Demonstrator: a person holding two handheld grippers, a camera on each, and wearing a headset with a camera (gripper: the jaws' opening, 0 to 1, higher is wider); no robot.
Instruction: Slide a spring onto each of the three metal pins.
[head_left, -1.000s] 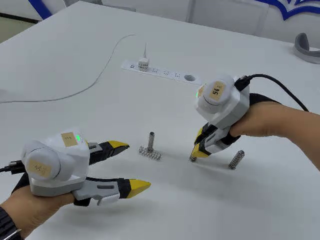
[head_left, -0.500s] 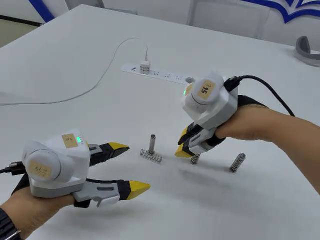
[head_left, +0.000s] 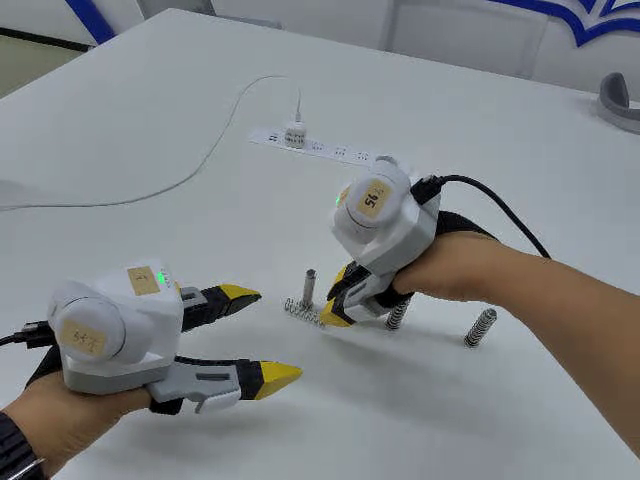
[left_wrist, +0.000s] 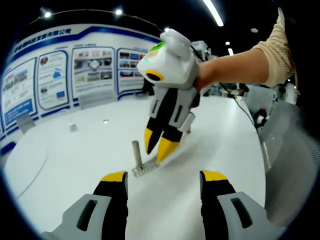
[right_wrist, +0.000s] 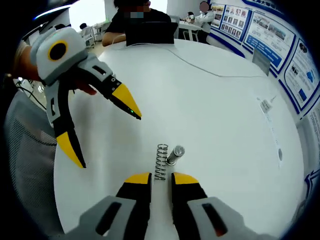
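Your left gripper (head_left: 270, 333): jaws wide apart, empty, low over the table (head_left: 150, 120).
Your right gripper (head_left: 332, 317): jaws nearly together, empty, tips at the loose spring (head_left: 300, 311).
Loose spring: lying flat, just beside the bare pin (head_left: 309, 285).

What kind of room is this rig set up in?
Probably a showroom or demo hall rather than a workshop: illustrated wall panels line the walls, ceiling spotlights shine overhead, and the work is on a large white table with a power strip.

Head view overhead, gripper views share pin (left_wrist: 136, 154)
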